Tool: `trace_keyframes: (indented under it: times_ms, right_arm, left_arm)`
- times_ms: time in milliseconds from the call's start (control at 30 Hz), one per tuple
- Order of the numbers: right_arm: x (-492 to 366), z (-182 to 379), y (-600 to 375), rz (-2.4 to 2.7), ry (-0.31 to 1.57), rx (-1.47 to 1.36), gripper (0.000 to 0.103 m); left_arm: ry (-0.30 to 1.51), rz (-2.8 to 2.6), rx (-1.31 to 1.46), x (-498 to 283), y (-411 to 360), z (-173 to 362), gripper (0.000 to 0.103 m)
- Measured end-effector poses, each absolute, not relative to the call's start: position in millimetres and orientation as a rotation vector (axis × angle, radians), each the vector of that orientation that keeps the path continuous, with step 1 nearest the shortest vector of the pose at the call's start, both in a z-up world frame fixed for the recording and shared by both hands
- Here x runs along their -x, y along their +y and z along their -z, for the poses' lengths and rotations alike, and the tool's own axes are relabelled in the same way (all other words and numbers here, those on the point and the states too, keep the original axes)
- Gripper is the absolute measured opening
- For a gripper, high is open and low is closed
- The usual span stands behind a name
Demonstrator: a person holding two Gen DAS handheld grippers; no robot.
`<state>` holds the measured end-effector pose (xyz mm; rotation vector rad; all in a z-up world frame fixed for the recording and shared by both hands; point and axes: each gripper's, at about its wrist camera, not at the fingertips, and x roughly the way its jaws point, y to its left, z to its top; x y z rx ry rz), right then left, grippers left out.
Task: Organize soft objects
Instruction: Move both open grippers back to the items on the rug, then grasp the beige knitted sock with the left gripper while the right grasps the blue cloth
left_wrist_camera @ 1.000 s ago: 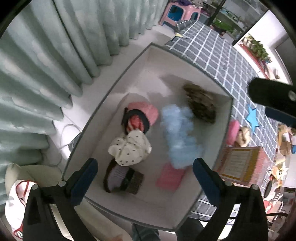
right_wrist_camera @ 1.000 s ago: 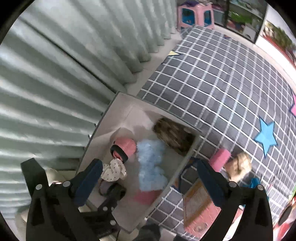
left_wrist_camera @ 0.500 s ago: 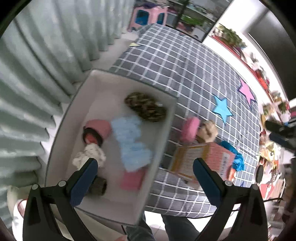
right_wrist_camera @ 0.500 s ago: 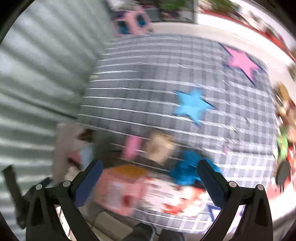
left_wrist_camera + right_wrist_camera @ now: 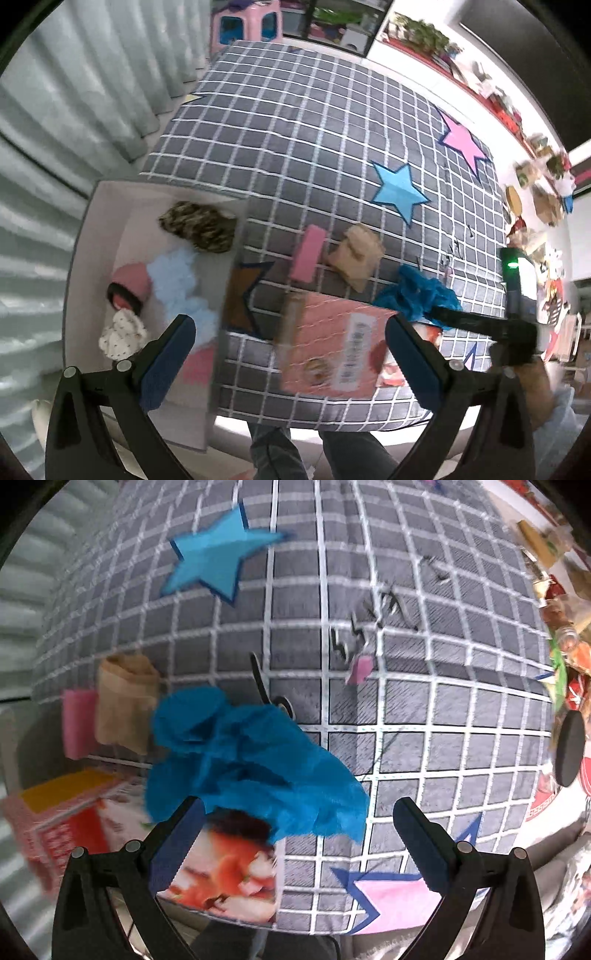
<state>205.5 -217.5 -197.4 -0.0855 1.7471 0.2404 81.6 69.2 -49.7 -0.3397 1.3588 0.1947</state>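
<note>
- Blue fluffy cloth (image 5: 251,764): crumpled at centre-left of the right wrist view, on the grey checked mat (image 5: 406,720), just above and between the right gripper (image 5: 295,834) tips, nearer the left-hand one; no contact visible.
- Right gripper: jaws spread wide, nothing clamped. Also seen at the right edge of the left wrist view (image 5: 480,325), held by a hand (image 5: 539,373).
- Left gripper (image 5: 291,350): jaws wide apart too, empty, hovering over the pink carton (image 5: 332,350) at lower centre.
- Tan cloth (image 5: 356,254) and pink roll (image 5: 308,254): side by side on the mat, mid-frame in the left view, above the carton and well ahead of the left tips.
- White bin (image 5: 107,206) at left of the left view: camouflage bundle (image 5: 199,227), pale blue fluffy piece (image 5: 181,280), pink-and-black item (image 5: 127,291), dotted white piece (image 5: 122,334) inside (a pink piece partly hidden behind the left finger).
- Against a second ago: left view then straight down into the bin, now swung right over the mat; right view then over bin and mat from higher up, now low and close over the blue cloth (mild motion blur at the left edge).
</note>
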Motion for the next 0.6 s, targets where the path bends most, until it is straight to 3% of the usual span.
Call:
trace_keyframes:
  times_ms: [300,600]
  right_arm:
    - [-239,228,-250,-0.191,1.740,0.033,0.103]
    - [-267,237,-304,-0.162,1.762,0.000,0.103]
  left_arm:
    - [1.437,-0.142,0.218,-144,-3,67,0.103]
    - [1.589,-0.197,0.228,-190,-54,135,0.103]
